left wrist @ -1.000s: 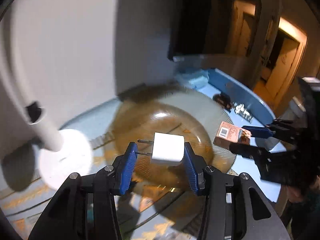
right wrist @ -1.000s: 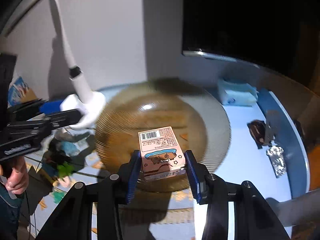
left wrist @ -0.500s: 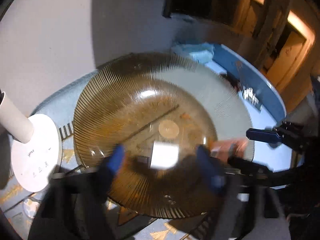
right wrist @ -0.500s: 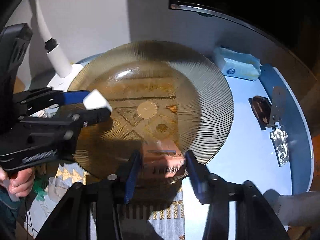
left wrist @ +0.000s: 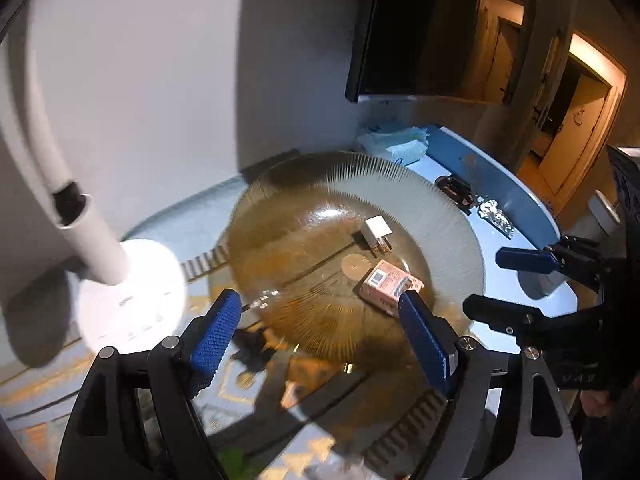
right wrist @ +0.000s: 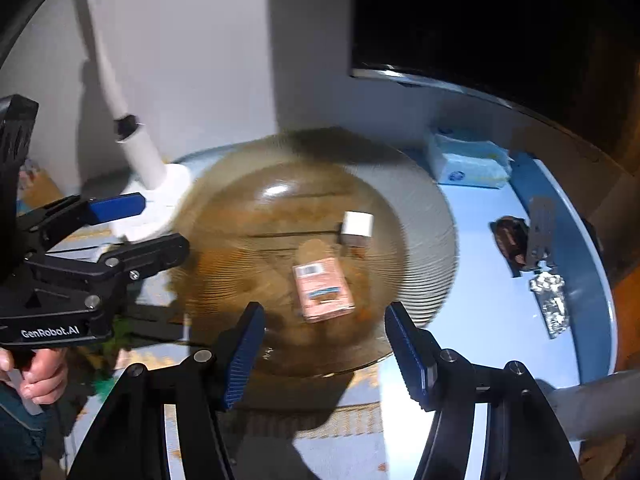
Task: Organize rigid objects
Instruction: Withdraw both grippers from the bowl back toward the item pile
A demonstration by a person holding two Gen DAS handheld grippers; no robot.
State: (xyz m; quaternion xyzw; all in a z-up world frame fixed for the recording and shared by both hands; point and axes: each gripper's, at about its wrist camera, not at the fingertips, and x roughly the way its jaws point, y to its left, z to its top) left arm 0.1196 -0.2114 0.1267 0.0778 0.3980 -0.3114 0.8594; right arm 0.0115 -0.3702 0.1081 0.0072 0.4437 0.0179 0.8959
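A white plug adapter (left wrist: 377, 233) and a pink carton (left wrist: 387, 286) lie side by side in the large ribbed amber glass plate (left wrist: 452, 216). They also show in the right wrist view: adapter (right wrist: 357, 225), carton (right wrist: 323, 289), plate (right wrist: 430, 248). My left gripper (left wrist: 320, 330) is open and empty, above the plate's near rim; it shows at the left in the right wrist view (right wrist: 138, 222). My right gripper (right wrist: 326, 346) is open and empty just behind the carton; it shows at the right in the left wrist view (left wrist: 496, 282).
A white lamp with a round base (left wrist: 132, 292) stands left of the plate. A tissue pack (right wrist: 466, 164) lies at the back by the wall. A dark wrapper (right wrist: 510, 240) and foil scrap (right wrist: 552, 308) lie near the table's blue rim (right wrist: 576, 232). A dark screen hangs behind.
Both grippers opened and let go: the adapter and the carton now lie in the plate. Both grippers have drawn back from the plate's middle.
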